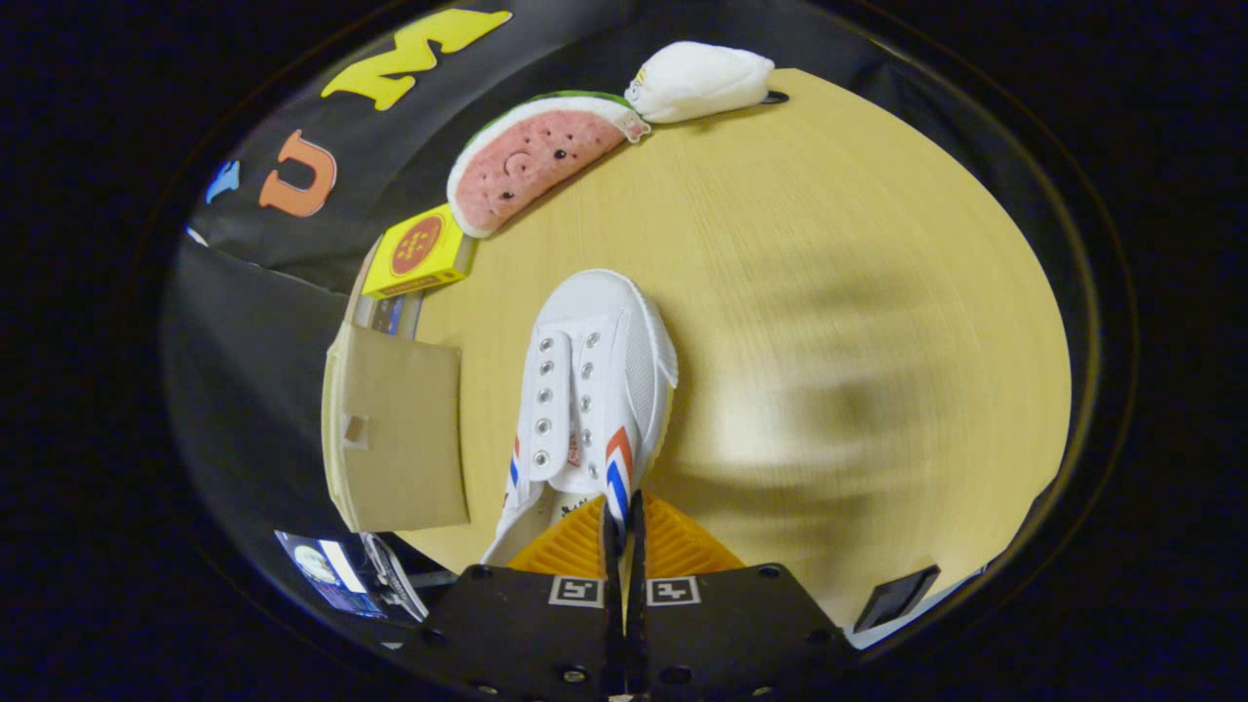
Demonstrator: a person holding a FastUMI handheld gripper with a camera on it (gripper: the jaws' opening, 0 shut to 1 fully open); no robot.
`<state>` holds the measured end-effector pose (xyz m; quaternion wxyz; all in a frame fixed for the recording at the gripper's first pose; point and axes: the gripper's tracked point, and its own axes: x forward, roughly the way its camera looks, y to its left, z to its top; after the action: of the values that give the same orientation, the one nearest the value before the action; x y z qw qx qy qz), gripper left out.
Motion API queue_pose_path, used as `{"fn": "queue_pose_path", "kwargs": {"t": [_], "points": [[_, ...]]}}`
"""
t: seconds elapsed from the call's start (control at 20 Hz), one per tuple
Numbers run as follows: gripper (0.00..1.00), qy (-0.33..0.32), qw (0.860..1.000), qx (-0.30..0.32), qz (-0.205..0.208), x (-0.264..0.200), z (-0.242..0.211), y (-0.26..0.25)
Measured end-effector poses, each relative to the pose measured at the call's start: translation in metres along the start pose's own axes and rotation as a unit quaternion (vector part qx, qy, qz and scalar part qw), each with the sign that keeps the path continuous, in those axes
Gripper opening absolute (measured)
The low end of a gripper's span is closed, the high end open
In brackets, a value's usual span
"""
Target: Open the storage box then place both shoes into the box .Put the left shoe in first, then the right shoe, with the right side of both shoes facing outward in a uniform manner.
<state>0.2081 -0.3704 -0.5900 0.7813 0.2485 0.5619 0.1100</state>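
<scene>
The gripper (624, 522) is sitting with its two fingers nearly closed, pinching the rim of a white sneaker (595, 390) at its heel opening, on the side with the red and blue stripes; both fingers are pressing on that thin edge, so the tongs are clenched on the shoe. The sneaker is pointing straight away from the fingers, toe forward, tongue and two rows of metal eyelets facing up, no laces showing. Whether its sole is resting on the wooden table (829, 292) or hanging just above it, I cannot tell.

Just beside the shoe on one side, a brown cardboard flap (400, 429) is lying flat, looking like the opened lid of the storage box, and it is reaching over the table edge. Beyond that flap, a yellow box with a red round mark (419, 255) is standing near the table's edge. Further on, a plush watermelon slice (531, 156) is leaning by the cloth wall, and touching its far tip is a white plush toy (697, 80).

The stretch of table ahead of the toe is bare, only soft shadows lying across it.

Counting up: one sneaker, one cardboard flap, one yellow box, two plush toys
</scene>
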Motion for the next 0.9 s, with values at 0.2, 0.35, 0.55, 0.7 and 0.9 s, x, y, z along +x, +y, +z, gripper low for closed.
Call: {"fn": "queue_pose_path", "kwargs": {"t": [0.2, 0.35, 0.55, 0.7, 0.9], "points": [[0.01, -0.039, 0.999, -0.028, -0.007, -0.042, -0.005, 0.057], [0.01, -0.061, 0.996, -0.058, -0.006, -0.063, -0.008, 0.115], [0.01, -0.071, 0.993, -0.094, 0.006, -0.058, -0.016, 0.202], [0.01, -0.061, 0.992, -0.108, 0.007, -0.039, -0.030, 0.255], [0.01, -0.060, 0.991, -0.116, -0.024, 0.003, -0.045, 0.299]]}}
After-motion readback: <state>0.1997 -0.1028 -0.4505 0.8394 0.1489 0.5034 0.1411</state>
